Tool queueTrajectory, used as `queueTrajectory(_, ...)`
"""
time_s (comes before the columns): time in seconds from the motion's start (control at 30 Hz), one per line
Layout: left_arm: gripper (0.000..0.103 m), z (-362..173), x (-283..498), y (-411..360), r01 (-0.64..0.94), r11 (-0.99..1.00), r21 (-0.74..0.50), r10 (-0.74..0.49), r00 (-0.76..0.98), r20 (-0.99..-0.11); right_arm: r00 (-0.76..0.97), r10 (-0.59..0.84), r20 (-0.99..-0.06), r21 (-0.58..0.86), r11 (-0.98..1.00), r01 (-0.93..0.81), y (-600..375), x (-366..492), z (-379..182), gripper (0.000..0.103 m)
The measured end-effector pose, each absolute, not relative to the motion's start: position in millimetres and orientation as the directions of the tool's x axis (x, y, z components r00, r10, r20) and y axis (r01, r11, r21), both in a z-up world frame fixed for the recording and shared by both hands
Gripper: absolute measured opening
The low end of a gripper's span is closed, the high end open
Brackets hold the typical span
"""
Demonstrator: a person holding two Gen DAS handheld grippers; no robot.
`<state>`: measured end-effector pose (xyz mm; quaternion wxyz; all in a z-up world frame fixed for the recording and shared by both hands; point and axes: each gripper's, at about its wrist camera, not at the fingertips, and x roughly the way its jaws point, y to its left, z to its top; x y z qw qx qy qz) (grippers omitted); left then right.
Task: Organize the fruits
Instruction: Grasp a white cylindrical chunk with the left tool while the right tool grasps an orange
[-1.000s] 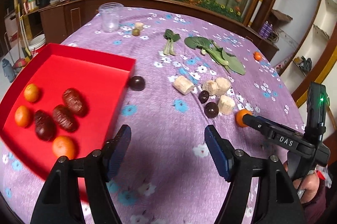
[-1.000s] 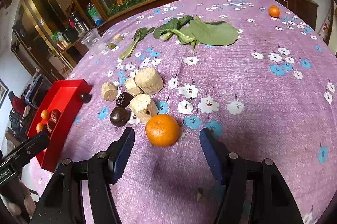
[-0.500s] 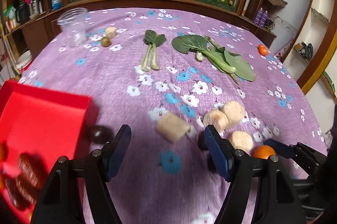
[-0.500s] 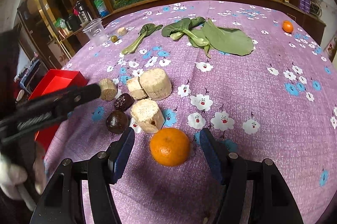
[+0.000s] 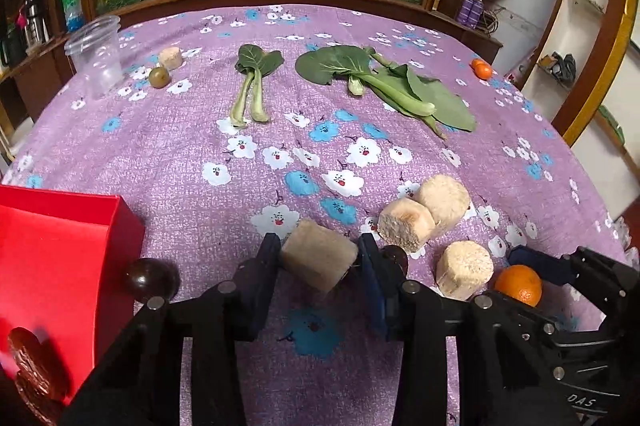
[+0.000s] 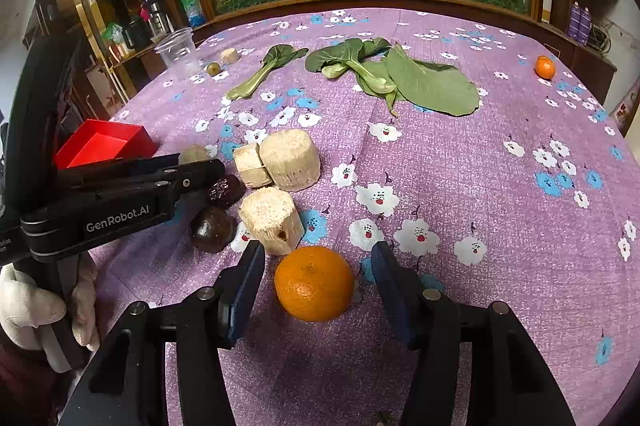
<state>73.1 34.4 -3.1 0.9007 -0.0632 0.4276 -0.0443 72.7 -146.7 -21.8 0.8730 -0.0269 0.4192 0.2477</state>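
My left gripper [image 5: 318,258] stands around a beige sugarcane chunk [image 5: 319,259] on the purple cloth, its blue pads at the chunk's two sides. A red tray [image 5: 60,258] with dark dates [image 5: 30,358] lies at the left. A dark round fruit [image 5: 150,278] sits by the tray's corner. My right gripper [image 6: 316,282] is open around an orange [image 6: 314,283], apart from its sides. In the right wrist view, two dark fruits [image 6: 212,228] lie beside more cane chunks [image 6: 290,160], and the left gripper's arm [image 6: 120,202] reaches in from the left.
Leafy greens [image 5: 384,82] and a small bok choy [image 5: 254,86] lie mid-table. A clear plastic cup [image 5: 96,58], a green fruit [image 5: 159,77] and a small chunk [image 5: 171,57] stand far left. Another orange [image 6: 545,67] sits at the far right edge.
My left gripper has swung right from over the tray to the cane chunk and narrowed around it. My right gripper has moved forward around the orange.
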Motion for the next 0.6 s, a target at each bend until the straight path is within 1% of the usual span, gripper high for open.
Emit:
queueTrajectory(0.07,0.038,-3.2,72.8,39.6,0.025,0.982,-0.188,-0.161,0.634,-0.757,0.527,0.407,-0.746,0.153,0.875,-0.459,-145.5,71.7,-21.7,0.049)
queueTrajectory(0.1,0.038,-3.5,72.8,42.8,0.025,0.977,-0.211,-0.179,0.636,-0.751,0.526,0.408,-0.747,0.152,0.873,-0.463,-145.0,71.2,-22.0,0.043)
queueTrajectory(0.17,0.038,-4.2,73.2,44.9,0.025,0.972,-0.234,-0.196,0.637,-0.745,0.526,0.406,-0.747,0.145,0.872,-0.468,-144.1,70.2,-22.0,0.039)
queueTrajectory(0.37,0.038,-4.3,72.5,51.2,0.027,0.958,-0.285,-0.235,0.642,-0.73,0.526,0.412,-0.744,0.157,0.873,-0.462,-145.1,69.8,-21.9,0.038)
queueTrajectory(0.6,0.038,-5.0,71.9,55.2,0.02,0.95,-0.31,-0.249,0.646,-0.721,0.56,0.402,-0.724,0.162,0.889,-0.429,-155.0,67.0,-16.7,0.038)
